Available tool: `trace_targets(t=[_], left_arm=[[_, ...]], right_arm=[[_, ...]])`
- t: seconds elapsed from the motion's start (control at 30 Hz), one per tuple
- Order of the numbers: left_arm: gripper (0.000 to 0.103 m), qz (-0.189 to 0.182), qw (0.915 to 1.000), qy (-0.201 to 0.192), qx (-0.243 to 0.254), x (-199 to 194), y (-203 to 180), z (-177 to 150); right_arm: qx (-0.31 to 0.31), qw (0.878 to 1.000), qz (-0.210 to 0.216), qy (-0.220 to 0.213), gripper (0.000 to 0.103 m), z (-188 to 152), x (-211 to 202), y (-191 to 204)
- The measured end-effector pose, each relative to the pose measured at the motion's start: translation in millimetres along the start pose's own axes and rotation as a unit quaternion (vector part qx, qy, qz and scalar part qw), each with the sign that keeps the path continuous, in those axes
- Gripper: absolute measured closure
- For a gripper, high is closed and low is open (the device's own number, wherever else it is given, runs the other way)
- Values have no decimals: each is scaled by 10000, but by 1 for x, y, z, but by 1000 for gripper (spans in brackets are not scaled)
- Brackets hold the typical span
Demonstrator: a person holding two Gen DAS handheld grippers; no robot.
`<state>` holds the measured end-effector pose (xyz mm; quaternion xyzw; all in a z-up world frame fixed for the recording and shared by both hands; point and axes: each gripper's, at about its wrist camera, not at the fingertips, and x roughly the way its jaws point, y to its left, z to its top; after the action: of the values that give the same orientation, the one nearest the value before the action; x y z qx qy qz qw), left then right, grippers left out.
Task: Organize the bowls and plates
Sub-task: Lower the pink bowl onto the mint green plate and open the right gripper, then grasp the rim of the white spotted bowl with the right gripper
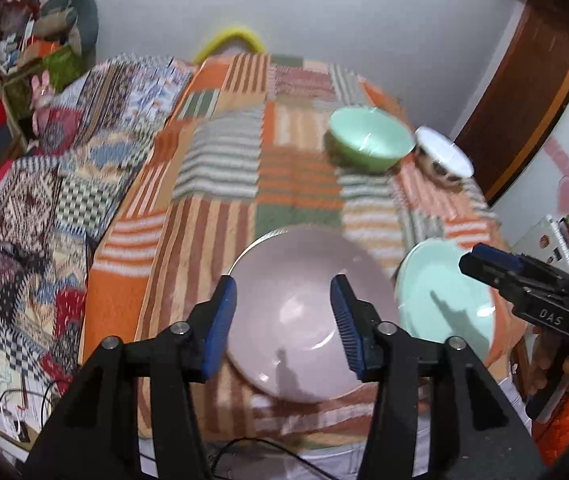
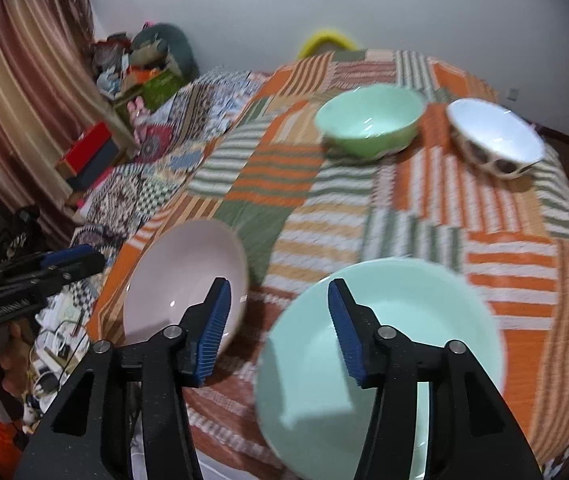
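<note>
Left wrist view, bottom centre: the left gripper (image 1: 283,312) hangs above the pink plate (image 1: 296,344), its blue pads (image 1: 220,320) spread wide with nothing between them. The plate lies flat on the striped cloth (image 1: 220,184) at lower centre. Just to its right lies the mint plate (image 1: 444,304), the two rims near each other; whether they touch cannot be told. The right gripper (image 1: 484,260) enters from the right edge over the mint plate.

Right wrist view, bottom centre: the right gripper (image 2: 278,316) has its jaws apart and empty, one pad (image 2: 344,332) over the mint plate (image 2: 404,340) at lower right, the other pad over the pink plate's (image 2: 176,276) right rim at lower left. The left gripper (image 2: 72,260) shows at the left edge, beside the pink plate.

Upper right, both views: the green bowl (image 2: 368,124) and the white bowl (image 2: 496,140) stand upright on the cloth (image 2: 364,216), side by side, the white one nearer the frame edge, with dark ovals on its outer wall. Both are well apart from the plates.

Upper left: a patterned quilt (image 2: 152,168) adjoins the cloth; beyond it, boxes and clutter (image 2: 132,64) beside a curtain (image 2: 20,80).
</note>
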<state>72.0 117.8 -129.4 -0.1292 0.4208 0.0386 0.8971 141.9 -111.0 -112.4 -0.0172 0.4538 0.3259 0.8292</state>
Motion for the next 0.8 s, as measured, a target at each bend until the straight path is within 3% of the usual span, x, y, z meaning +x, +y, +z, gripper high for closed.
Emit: trace_targets(t=[0.37,0.5,0.8], left_arm=[[31,-248,9965,-754,279,-13,-63,50],[22,-358,9957,-812,260,-1,-81,63],[22,-338,9962,-593,544,54,-122,84]], right_arm=[[416,9954,-492,-708,51,21,-44,-66],[580,9928,-661,-809,51,29,-52,-100],[999,9840,-1157,-917,51,52,-45,-165]])
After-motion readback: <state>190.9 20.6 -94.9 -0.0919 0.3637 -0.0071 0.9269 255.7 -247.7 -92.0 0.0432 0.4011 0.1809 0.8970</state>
